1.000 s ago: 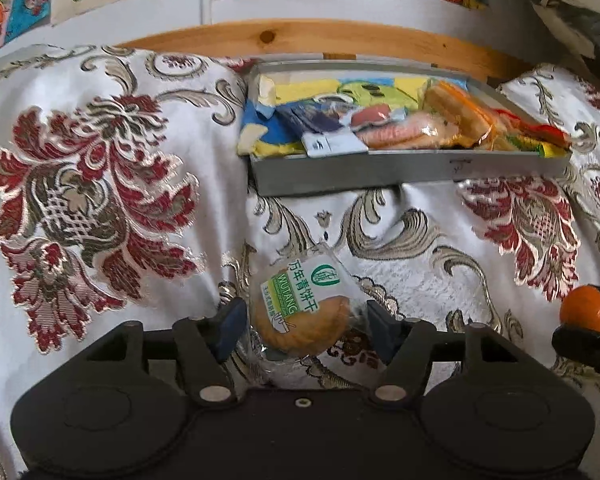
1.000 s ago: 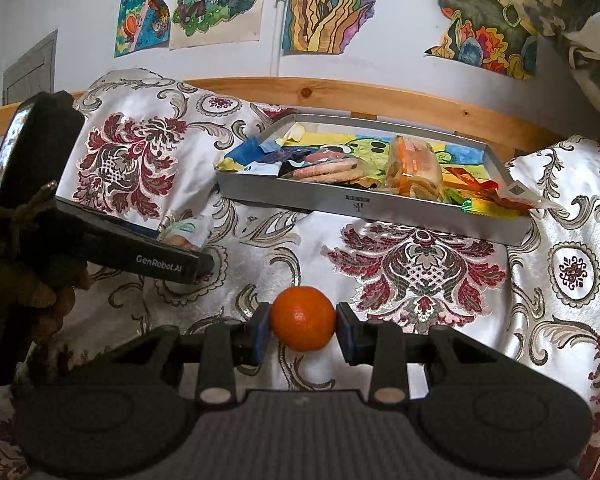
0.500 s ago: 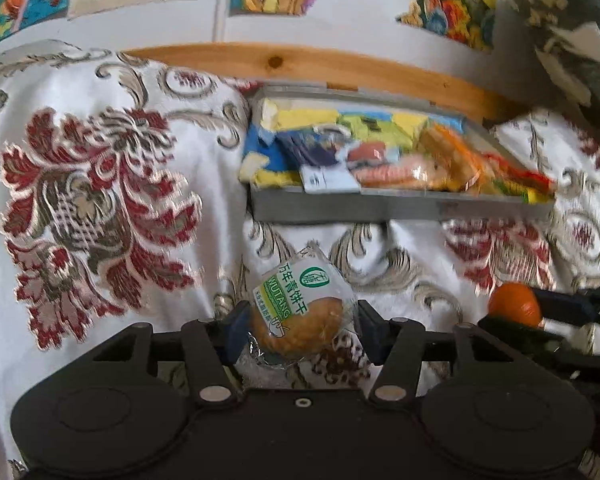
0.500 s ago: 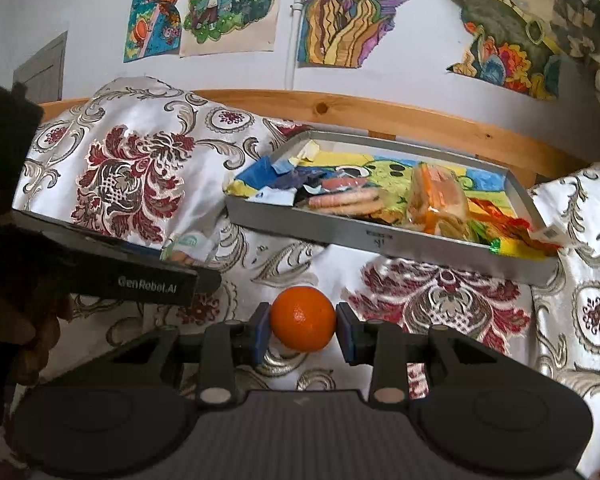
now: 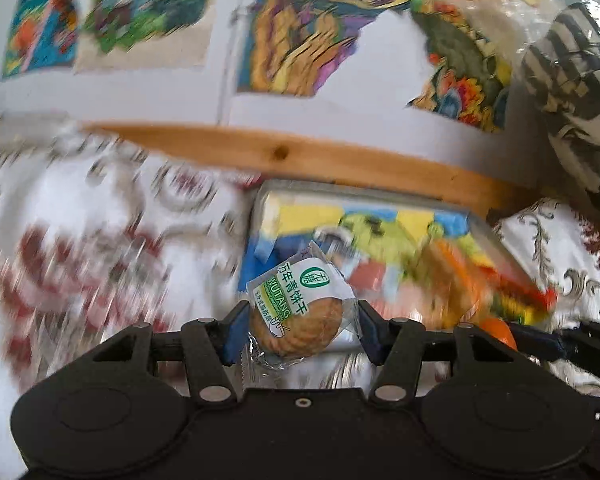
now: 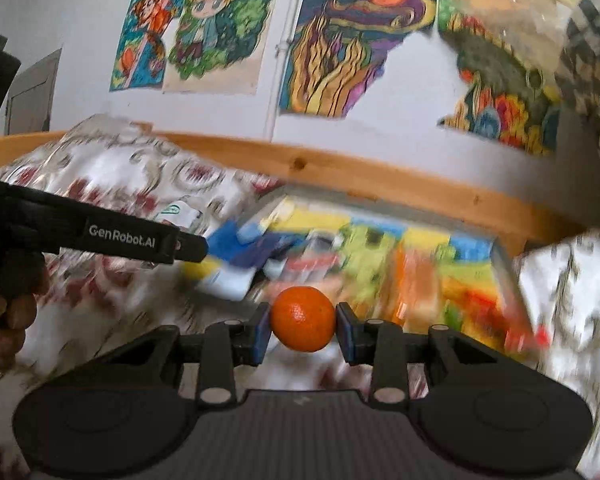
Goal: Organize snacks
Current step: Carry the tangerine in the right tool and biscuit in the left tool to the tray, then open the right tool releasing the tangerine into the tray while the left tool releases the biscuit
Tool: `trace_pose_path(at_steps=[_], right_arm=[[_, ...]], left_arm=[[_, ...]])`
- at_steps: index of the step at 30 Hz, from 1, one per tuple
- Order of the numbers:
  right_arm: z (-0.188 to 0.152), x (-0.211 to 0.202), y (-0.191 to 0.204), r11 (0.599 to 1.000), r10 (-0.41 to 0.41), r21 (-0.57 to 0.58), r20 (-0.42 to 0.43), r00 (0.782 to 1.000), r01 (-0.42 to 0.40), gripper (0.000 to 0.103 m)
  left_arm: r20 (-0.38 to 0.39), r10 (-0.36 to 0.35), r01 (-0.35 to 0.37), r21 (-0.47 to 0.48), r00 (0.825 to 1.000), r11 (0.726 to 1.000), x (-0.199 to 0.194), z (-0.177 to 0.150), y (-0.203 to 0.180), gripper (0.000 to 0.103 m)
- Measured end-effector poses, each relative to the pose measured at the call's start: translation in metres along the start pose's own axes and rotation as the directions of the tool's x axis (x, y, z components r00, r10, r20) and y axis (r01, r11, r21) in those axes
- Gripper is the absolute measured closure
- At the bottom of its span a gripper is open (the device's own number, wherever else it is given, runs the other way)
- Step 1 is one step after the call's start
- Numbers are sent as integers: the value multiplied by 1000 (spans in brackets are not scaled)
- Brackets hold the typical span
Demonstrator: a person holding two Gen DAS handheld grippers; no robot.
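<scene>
My left claw (image 5: pixel 298 330) pinches a wrapped biscuit packet (image 5: pixel 300 314) and my right claw (image 6: pixel 303 330) pinches a tangerine (image 6: pixel 303 319), both held just short of the metal snack tray (image 6: pixel 504 264).

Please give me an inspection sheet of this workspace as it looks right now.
Surface: floral cloth, blurred by motion.
Job's things: biscuit pack in left gripper; orange in right gripper; tray holding wrapped snacks.
Clutter: nothing seen outside the tray.
Grippers: both shut on their items, held in front of the tray.
Cables: nothing seen.
Surroundings: wooden rail, white wall with drawings, a hand on the left gripper.
</scene>
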State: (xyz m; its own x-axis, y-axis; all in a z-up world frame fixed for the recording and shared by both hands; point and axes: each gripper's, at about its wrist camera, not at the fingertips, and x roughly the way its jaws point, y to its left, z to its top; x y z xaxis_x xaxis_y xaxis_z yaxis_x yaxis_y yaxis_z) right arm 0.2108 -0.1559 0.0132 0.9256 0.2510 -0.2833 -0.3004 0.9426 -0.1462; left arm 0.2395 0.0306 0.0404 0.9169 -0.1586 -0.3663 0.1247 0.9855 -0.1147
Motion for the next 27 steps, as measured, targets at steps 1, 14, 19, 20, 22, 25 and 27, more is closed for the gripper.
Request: trace_pose_path(at_steps=[1, 14, 19, 20, 22, 25, 27], right_arm=[[6, 7, -4, 1000, -10, -6, 9, 1000, 10, 64], [50, 94, -37, 1000, -28, 5, -1, 1000, 28, 64], [40, 110, -40, 1000, -30, 4, -47, 998, 30, 64], [38, 112, -39, 1000, -29, -4, -52, 998, 29, 64], [33, 115, -37, 999, -29, -35, -59, 998, 27, 64], [28, 116, -36, 998, -28, -50, -60, 998, 25, 64], [26, 116, -35, 999, -27, -39, -64, 998, 24, 64]], left_arm=[[7, -8, 8, 13, 1000, 1000, 8, 9, -2, 45], [-58, -3, 0, -48, 998, 999, 82, 52, 5, 45], [-97, -2, -5, -74, 995, 997, 99, 48, 9, 45], [-101, -2, -5, -75, 995, 997, 101, 47, 9, 45], [-106, -2, -5, -70, 994, 998, 103, 45, 9, 45], [-106, -2, -4, -60, 994, 998, 106, 42, 7, 45], [-107, -2, -3, -51, 994, 999, 105, 41, 7, 45]])
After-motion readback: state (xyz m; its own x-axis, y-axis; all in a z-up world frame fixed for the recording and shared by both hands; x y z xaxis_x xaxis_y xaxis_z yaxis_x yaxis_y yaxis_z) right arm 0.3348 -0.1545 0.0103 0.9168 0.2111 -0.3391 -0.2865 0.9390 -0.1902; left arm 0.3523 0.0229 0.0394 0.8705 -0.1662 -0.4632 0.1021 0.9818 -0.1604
